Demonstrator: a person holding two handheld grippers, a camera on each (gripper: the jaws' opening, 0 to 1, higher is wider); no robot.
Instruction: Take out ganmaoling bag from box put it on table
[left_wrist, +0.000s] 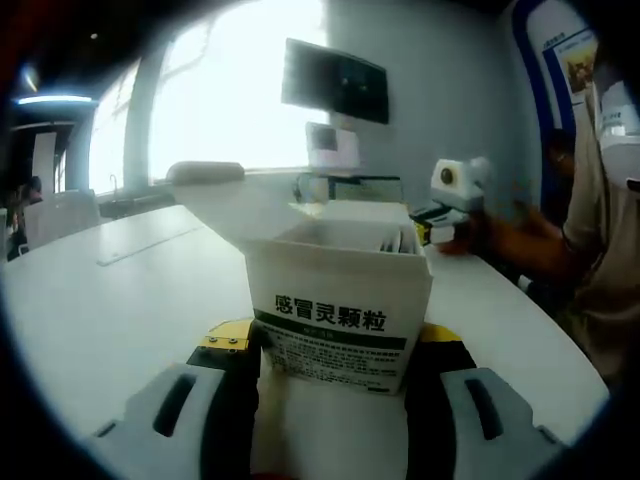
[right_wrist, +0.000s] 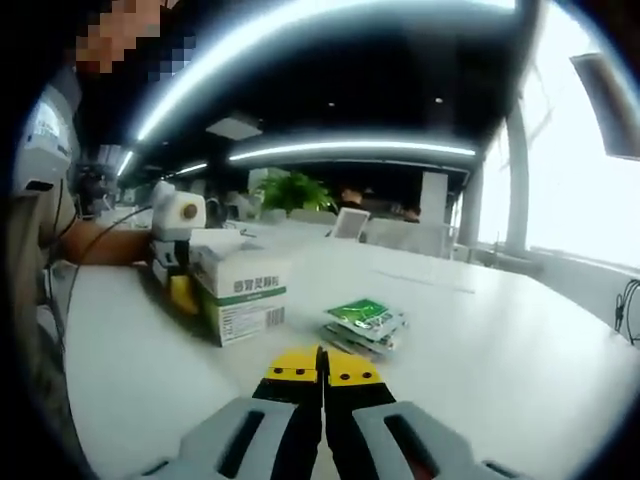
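Left tongs (left_wrist: 335, 375): clamped on the box (left_wrist: 335, 305), one jaw on each side wall; the box stands upright on the surface (left_wrist: 100, 310) with its top flaps open.
Right tongs (right_wrist: 322, 372): jaws pressed together, nothing between them; low over the surface (right_wrist: 480, 360).
Bags (right_wrist: 365, 325): a small stack of green-and-white bags lies flat on the surface, just beside the box (right_wrist: 243, 295), apart from it.
Direction: the stack lies straight ahead of the right tongs and a little to the side; this hand is the nearer one.
Long axis: the bags run slantwise across the right gripper view, one end toward the box.
Inside the box: thin edges stand at the far wall, perhaps more bags; I cannot tell.
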